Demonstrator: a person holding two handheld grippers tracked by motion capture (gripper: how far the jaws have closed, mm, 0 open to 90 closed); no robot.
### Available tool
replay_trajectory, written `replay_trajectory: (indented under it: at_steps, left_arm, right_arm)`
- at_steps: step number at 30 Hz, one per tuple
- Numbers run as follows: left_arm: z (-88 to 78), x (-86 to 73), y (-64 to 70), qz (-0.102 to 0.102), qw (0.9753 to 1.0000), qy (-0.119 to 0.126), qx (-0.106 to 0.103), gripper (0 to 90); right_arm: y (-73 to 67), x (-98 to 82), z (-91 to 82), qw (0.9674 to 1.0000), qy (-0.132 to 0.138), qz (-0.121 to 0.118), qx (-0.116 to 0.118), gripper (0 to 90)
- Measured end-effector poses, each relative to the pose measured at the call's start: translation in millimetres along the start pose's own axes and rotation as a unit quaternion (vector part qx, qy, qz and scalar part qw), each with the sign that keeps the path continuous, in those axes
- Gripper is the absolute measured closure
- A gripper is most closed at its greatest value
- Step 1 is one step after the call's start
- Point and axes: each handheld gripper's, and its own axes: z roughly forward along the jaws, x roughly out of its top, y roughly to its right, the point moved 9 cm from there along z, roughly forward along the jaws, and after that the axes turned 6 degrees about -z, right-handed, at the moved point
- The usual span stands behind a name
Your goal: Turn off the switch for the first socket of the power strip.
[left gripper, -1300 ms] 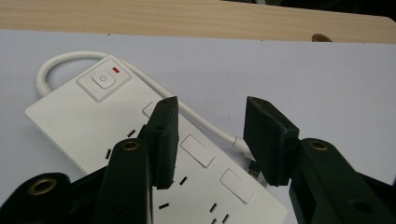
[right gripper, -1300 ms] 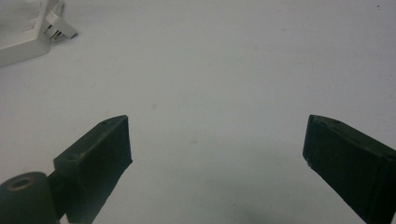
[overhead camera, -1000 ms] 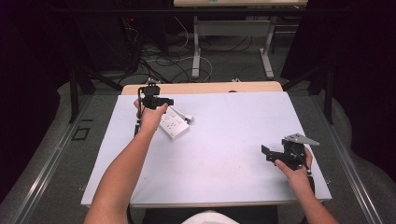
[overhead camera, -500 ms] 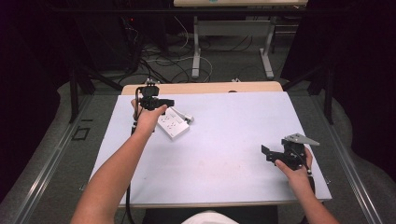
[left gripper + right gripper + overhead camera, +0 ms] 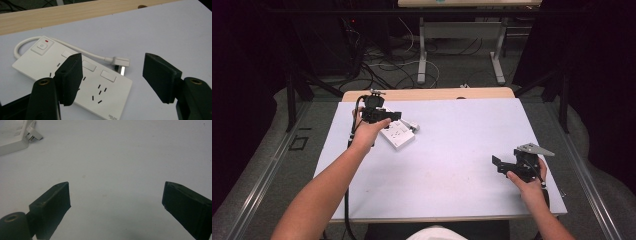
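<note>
Since the earlier frames, little has shifted: the left tool (image 5: 382, 115) still hangs over the white power strip (image 5: 396, 134) at the far left of the tabletop (image 5: 452, 150), its arm now stretched a touch straighter, and the right tool (image 5: 504, 166) has stayed where it was near the right edge.

Seen from the left gripper view, the left tool (image 5: 113, 77) has its jaws spread wide. One jaw sits in front of the power strip (image 5: 75, 75), over the middle of its top face; the other stands over bare tabletop (image 5: 175, 32) to the right of the strip's end. Whether either jaw touches the strip cannot be told. The strip lies flat, with a switch button (image 5: 42, 46) and a small red mark at its far left end and rows of socket slots along its face. Its white cord (image 5: 82, 51) loops out of the far left end and runs along the strip's far side to the plug (image 5: 121, 62), which lies on the tabletop just beyond the strip's right end.

At the near right, the right tool is held low over the surface, well apart from the strip. In the right gripper view its jaws (image 5: 115, 207) are likewise spread wide with nothing between them, and a corner of the strip (image 5: 11, 135) with the plug (image 5: 33, 133) shows at the far left.
</note>
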Motion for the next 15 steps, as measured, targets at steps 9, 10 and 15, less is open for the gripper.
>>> replay_trajectory:
  at_steps: [9,10,15]
  left_arm:
    - [-11.5,-9.9,3.2,-0.012,0.9998,0.007,-0.017,16.2]
    - [-12.9,-11.0,3.7,-0.016,0.9997,0.009,-0.017,15.7]
    - [-20.1,-17.6,9.8,-0.02,0.9991,0.006,-0.037,5.7]
  right_arm:
    - [-0.6,-0.3,-0.3,1.0,-0.001,0.003,0.0,7.4]
    - [-0.2,-0.2,-0.3,1.0,0.0,0.001,0.0,7.4]
    - [-0.3,0.1,-1.0,1.0,0.001,0.001,0.0,7.4]
